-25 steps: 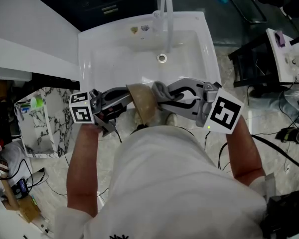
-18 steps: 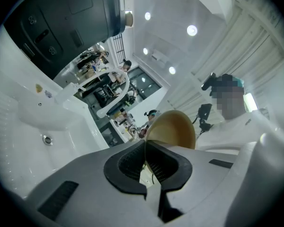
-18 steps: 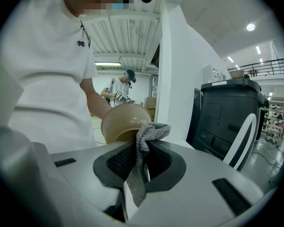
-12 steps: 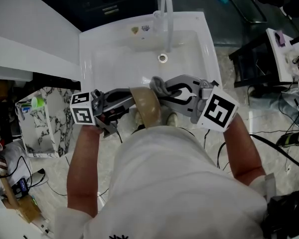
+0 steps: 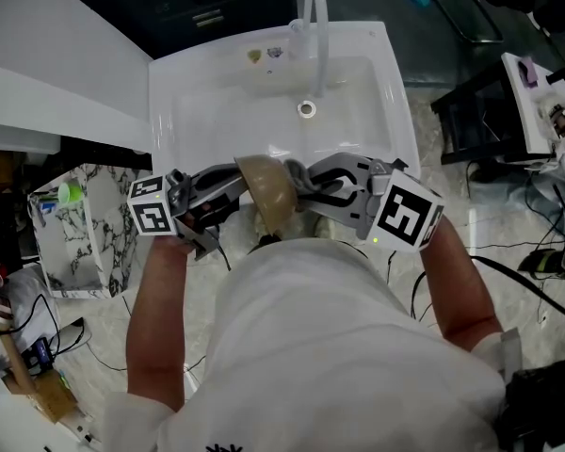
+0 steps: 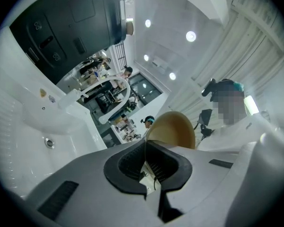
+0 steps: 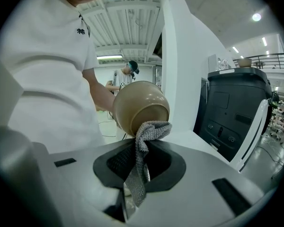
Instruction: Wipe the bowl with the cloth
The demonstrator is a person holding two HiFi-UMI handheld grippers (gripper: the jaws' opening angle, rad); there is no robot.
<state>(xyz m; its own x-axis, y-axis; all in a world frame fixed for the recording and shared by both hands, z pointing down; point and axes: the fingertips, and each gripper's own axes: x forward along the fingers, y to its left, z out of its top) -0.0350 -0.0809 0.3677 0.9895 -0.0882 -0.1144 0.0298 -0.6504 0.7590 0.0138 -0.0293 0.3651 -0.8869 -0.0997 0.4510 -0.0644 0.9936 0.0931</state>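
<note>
I hold a tan bowl (image 5: 266,194) on its side above the front edge of the white sink (image 5: 198,111). My left gripper (image 5: 237,185) is shut on the bowl's thin rim (image 6: 144,141), and the bowl's hollow (image 6: 173,131) shows just past its jaws. My right gripper (image 5: 299,183) is shut on a grey knitted cloth (image 7: 141,160). The cloth's bunched end (image 7: 151,129) presses against the outside of the bowl (image 7: 137,105), near its base. In the head view the cloth (image 5: 297,169) lies at the bowl's right side.
A curved white tap (image 5: 315,22) and a metal drain (image 5: 306,109) sit in the sink. A marbled bin (image 5: 85,219) stands at the left. Cables lie on the floor at both sides, and dark equipment (image 5: 490,111) stands at the right.
The right gripper has shifted left and a little nearer me, drawing the cloth along the bowl's outside. The left gripper and the bowl have barely moved.
</note>
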